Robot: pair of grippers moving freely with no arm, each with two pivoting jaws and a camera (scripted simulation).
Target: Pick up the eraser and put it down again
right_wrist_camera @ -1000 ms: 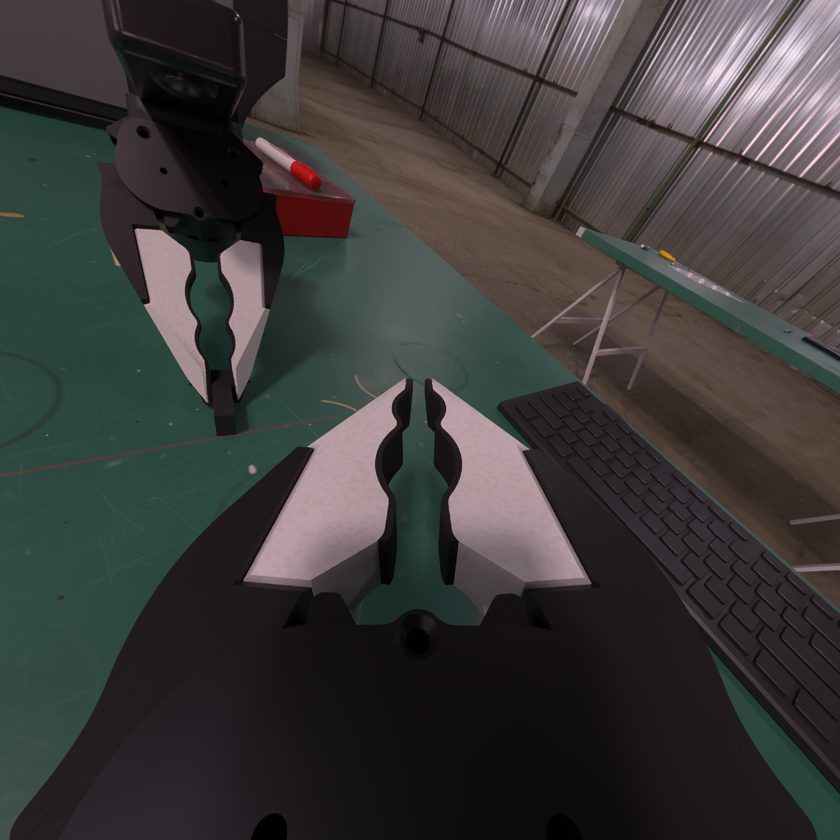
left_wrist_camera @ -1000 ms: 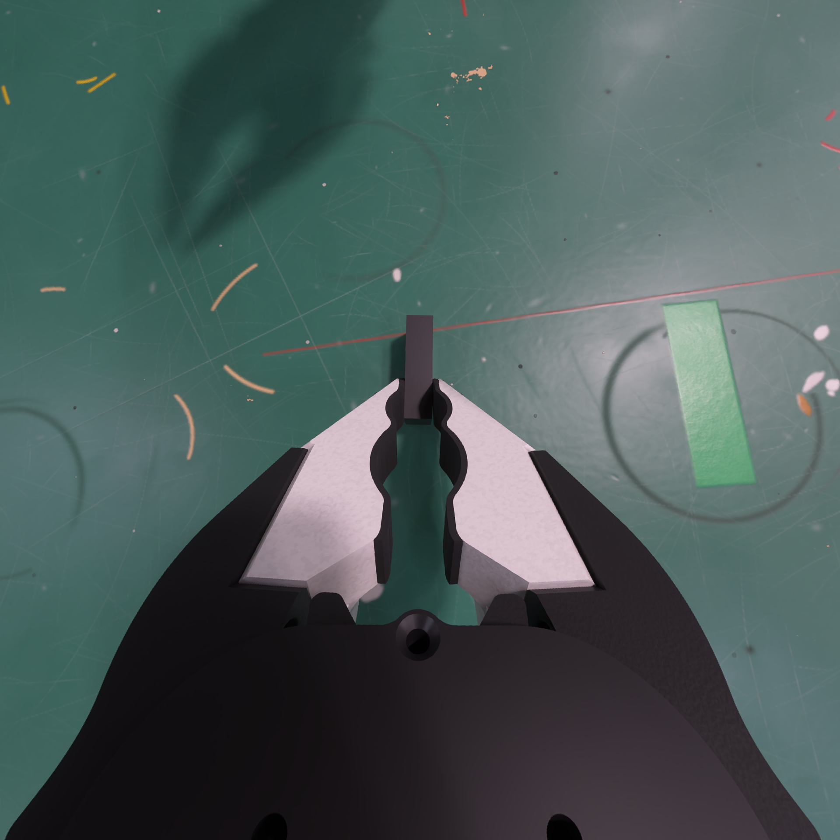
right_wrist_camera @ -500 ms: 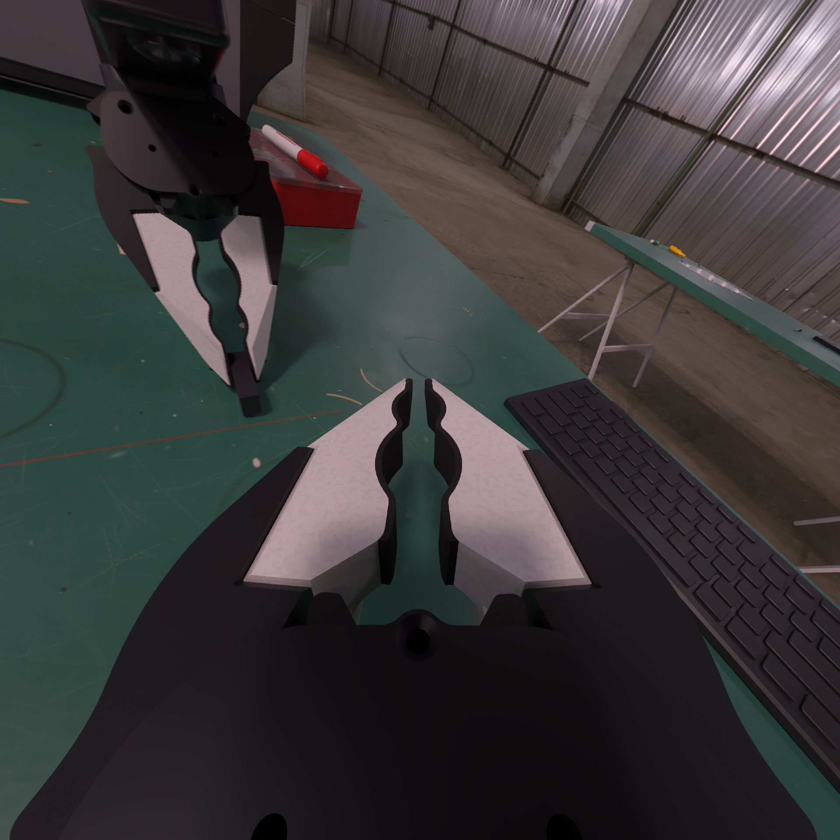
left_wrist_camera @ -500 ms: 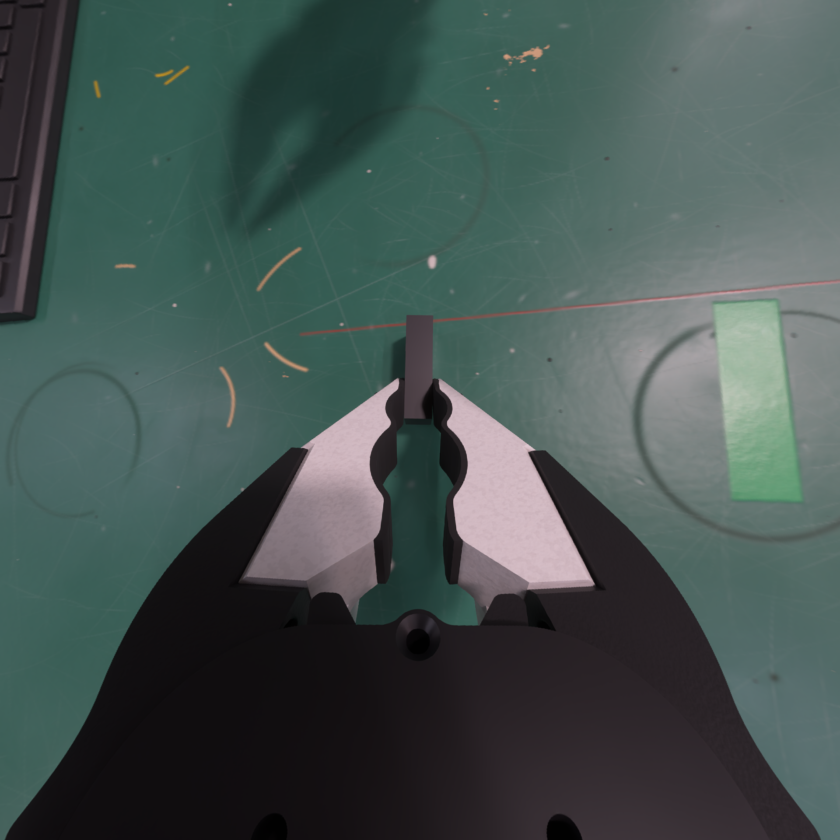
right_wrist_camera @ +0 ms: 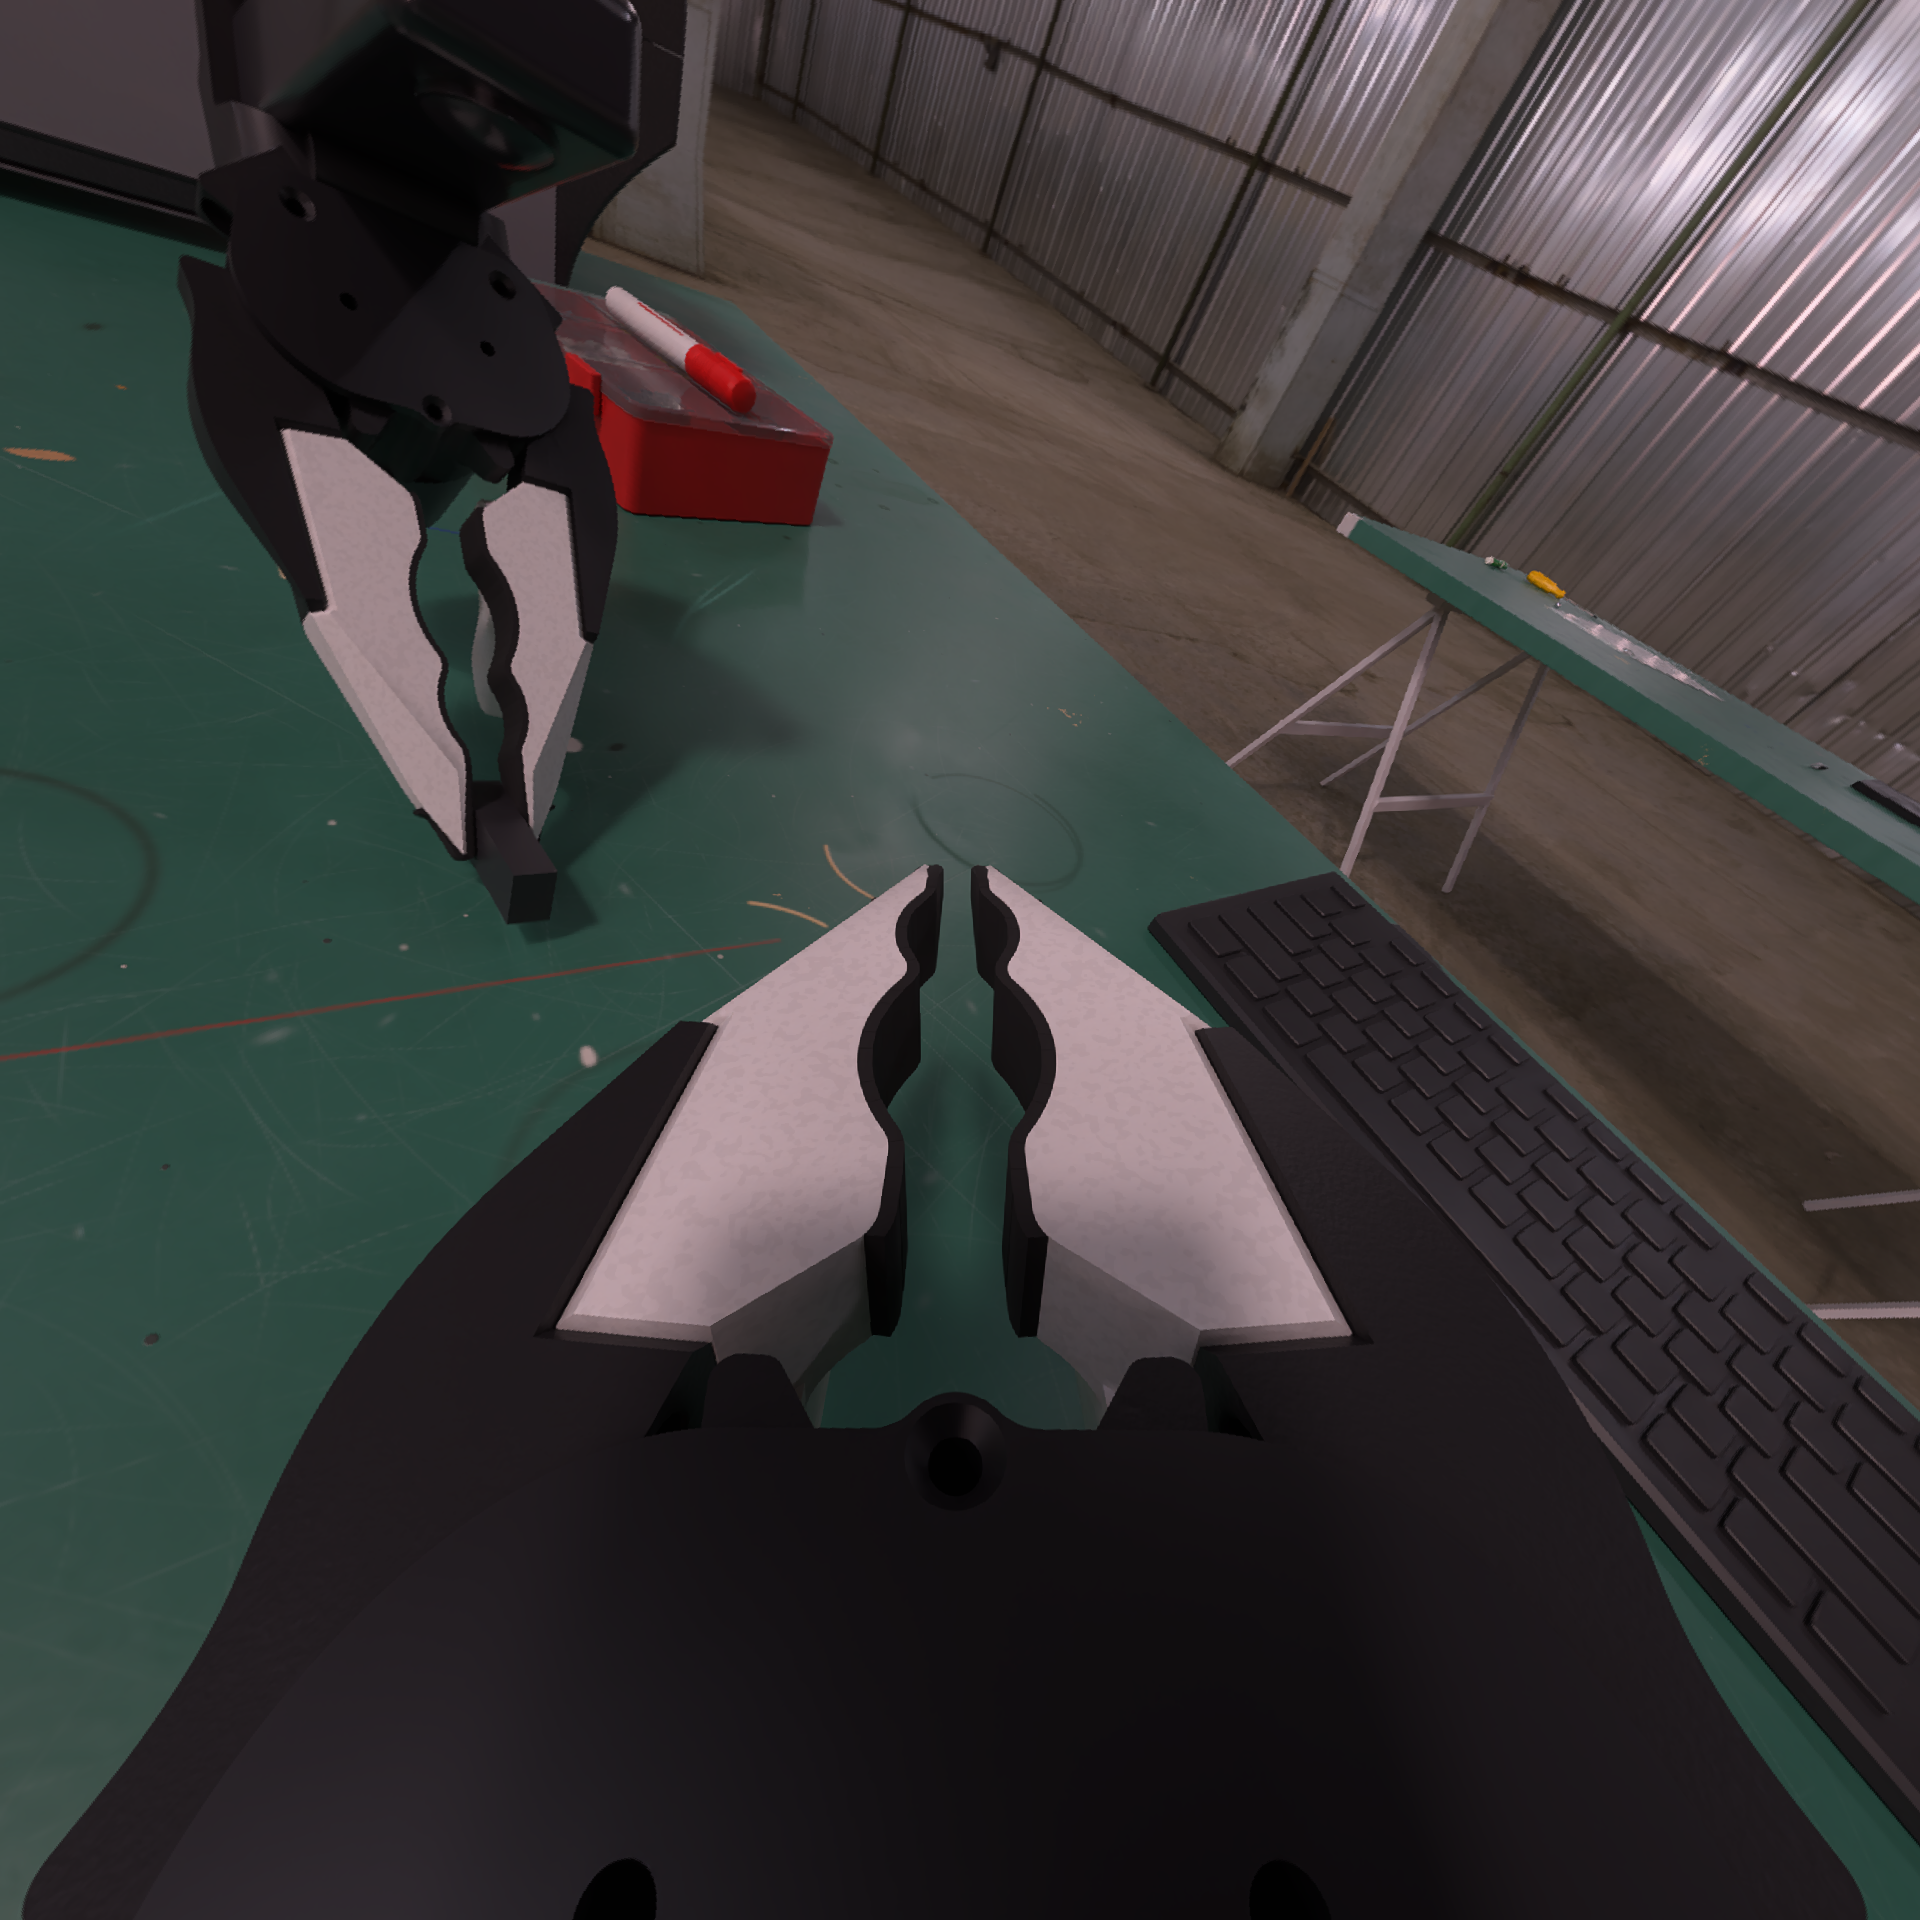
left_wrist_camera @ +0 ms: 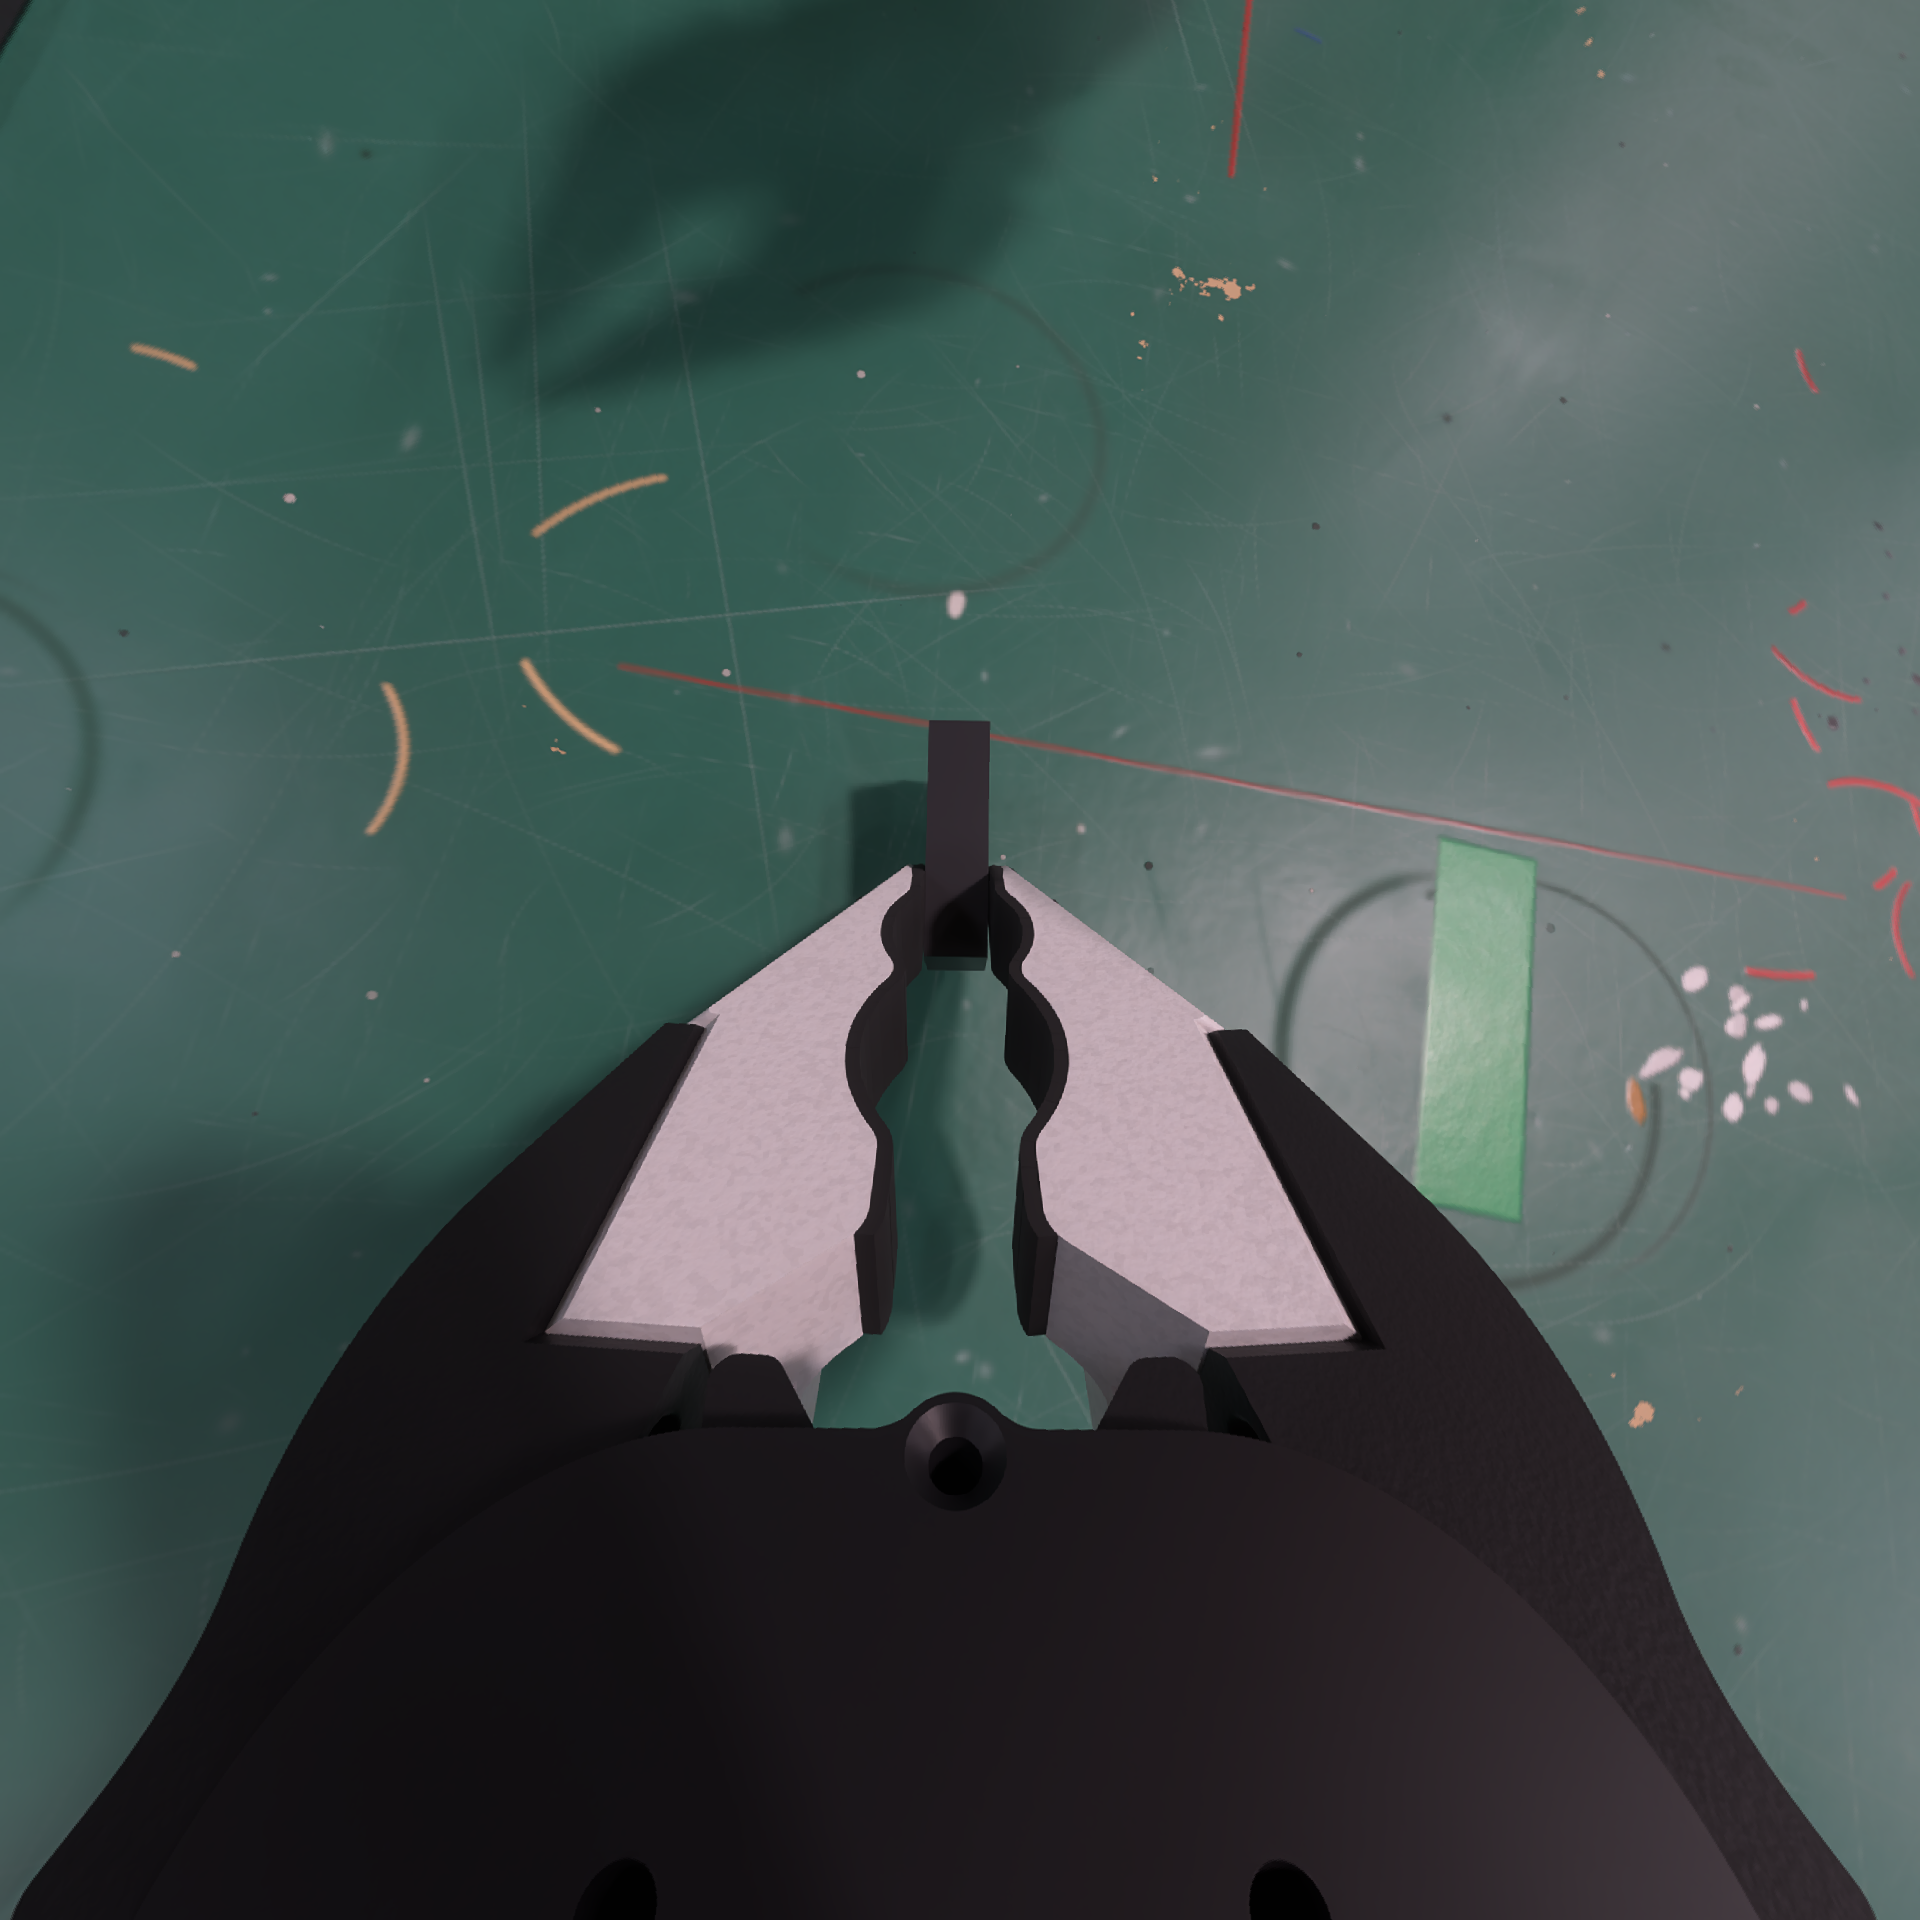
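Observation:
The eraser [left_wrist_camera: 958, 810] is a small black block. My left gripper [left_wrist_camera: 956, 883] is shut on its near end, and the far end sticks out past the fingertips. Its shadow lies offset to the left on the green table [left_wrist_camera: 1351, 468], so it hangs a little above the surface. In the right wrist view the left gripper [right_wrist_camera: 488, 816] points down and tilts, with the eraser [right_wrist_camera: 520, 878] slanting from its tips just over the table. My right gripper [right_wrist_camera: 954, 878] is shut and empty, low over the table beside the keyboard.
A black keyboard [right_wrist_camera: 1558, 1195] lies along the table's right edge. A red box [right_wrist_camera: 727, 468] with a red-capped marker [right_wrist_camera: 681, 348] on it stands behind the left gripper. A green tape strip [left_wrist_camera: 1475, 1029] lies right of the eraser. A second green table [right_wrist_camera: 1662, 675] stands beyond the floor.
The left gripper has lifted and tilted with the eraser in it, and the eraser's shadow has drawn away from it. The right gripper has barely moved.

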